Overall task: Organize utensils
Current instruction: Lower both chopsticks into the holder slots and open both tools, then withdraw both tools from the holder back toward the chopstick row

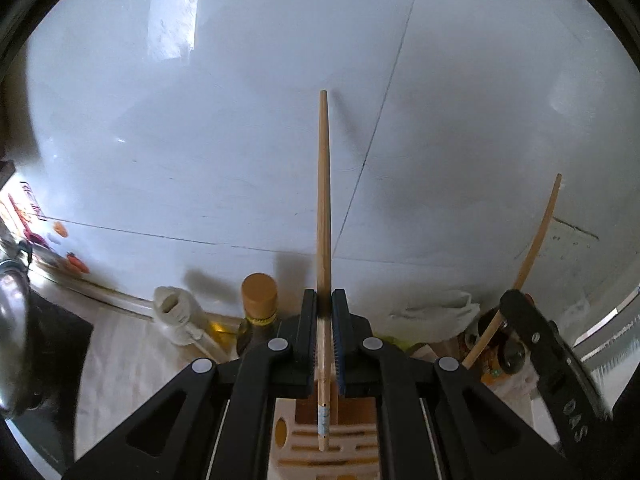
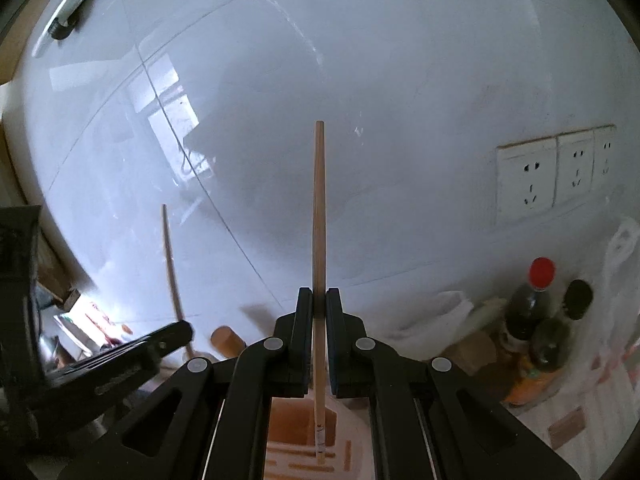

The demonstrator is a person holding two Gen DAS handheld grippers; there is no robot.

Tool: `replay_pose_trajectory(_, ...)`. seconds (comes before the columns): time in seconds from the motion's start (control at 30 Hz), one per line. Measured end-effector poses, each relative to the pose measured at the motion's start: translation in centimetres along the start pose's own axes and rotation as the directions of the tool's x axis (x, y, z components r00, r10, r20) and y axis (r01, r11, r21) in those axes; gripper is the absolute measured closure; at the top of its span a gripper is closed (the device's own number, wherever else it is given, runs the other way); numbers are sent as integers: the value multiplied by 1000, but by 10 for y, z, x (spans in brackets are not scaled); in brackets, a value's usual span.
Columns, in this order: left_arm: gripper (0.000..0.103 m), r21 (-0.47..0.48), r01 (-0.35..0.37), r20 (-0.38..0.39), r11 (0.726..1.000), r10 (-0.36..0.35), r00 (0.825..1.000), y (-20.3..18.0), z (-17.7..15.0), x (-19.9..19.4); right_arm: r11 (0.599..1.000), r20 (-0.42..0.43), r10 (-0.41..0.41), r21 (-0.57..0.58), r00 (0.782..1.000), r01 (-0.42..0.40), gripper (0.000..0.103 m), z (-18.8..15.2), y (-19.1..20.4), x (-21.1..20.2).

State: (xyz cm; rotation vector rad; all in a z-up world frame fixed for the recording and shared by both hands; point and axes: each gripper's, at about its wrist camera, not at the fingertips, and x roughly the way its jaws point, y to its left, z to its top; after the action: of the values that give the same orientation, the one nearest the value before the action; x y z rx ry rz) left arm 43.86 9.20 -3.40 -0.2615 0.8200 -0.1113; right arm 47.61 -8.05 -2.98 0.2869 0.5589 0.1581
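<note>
- My left gripper [image 1: 325, 304] hides the middle of its chopstick [image 1: 323, 184].
- My holder [image 1: 344, 448] is cut off by the bottom edge.
- The bottles [image 2: 536, 320] are blurred, labels unreadable.
- My right gripper [image 2: 319, 300] covers its holder [image 2: 296, 440] too.

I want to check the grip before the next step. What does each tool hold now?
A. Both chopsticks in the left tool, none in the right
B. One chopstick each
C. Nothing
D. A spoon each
B: the left tool is shut on a chopstick, and the right tool is shut on another chopstick.
</note>
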Motion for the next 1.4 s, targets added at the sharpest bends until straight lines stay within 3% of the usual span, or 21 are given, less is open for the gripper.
replay_pose_trajectory(0.17,98,-2,14,0,1000,-14,1000,0,4,22,1000,36,12,10,999,-12,96,-8,-1,14)
replay_pose_trajectory(0.37,98,15,37,0,999,-37,999,-1,-4,38,1000,21,22,2,1000,-23,96,-18,0,26)
replay_pose_trajectory(0.63,98,32,54,-29,998,-53,998,7,-28,26,999,-11,46,-25,999,-46,96,-32,6,13)
replay_pose_trajectory(0.87,98,39,72,-70,997,-69,995,5,-39,16,994,-82,72,-78,994,-79,96,-41,17,8)
replay_pose_trajectory(1.07,95,19,93,-96,995,-91,991,9,-42,0,991,-197,79,-87,977,-98,95,-44,14,15)
replay_pose_trajectory(1.1,88,22,81,-96,996,-79,992,9,-41,-6,991,-222,79,-87,972,-101,95,-44,14,16)
replay_pose_trajectory(1.17,50,22,56,-83,998,-54,995,11,-40,-17,991,-242,67,-94,968,-92,88,-43,15,14)
replay_pose_trajectory(1.2,23,14,47,-67,999,-46,997,12,-39,-24,991,-247,67,-92,967,-92,75,-42,14,12)
replay_pose_trajectory(1.23,17,4,33,-43,999,-32,999,17,-38,-31,992,-245,66,-89,967,-91,61,-40,13,9)
replay_pose_trajectory(1.27,17,-1,22,-24,1000,-22,999,20,-37,-38,992,-240,62,-89,969,-86,57,-39,12,5)
replay_pose_trajectory(1.37,14,-2,-35,11,999,35,999,29,-37,-52,994,-231,53,-83,972,-74,52,-35,9,-9)
replay_pose_trajectory(1.4,6,-3,-59,28,998,59,998,32,-39,-58,994,-233,42,-86,972,-63,48,-34,8,-13)
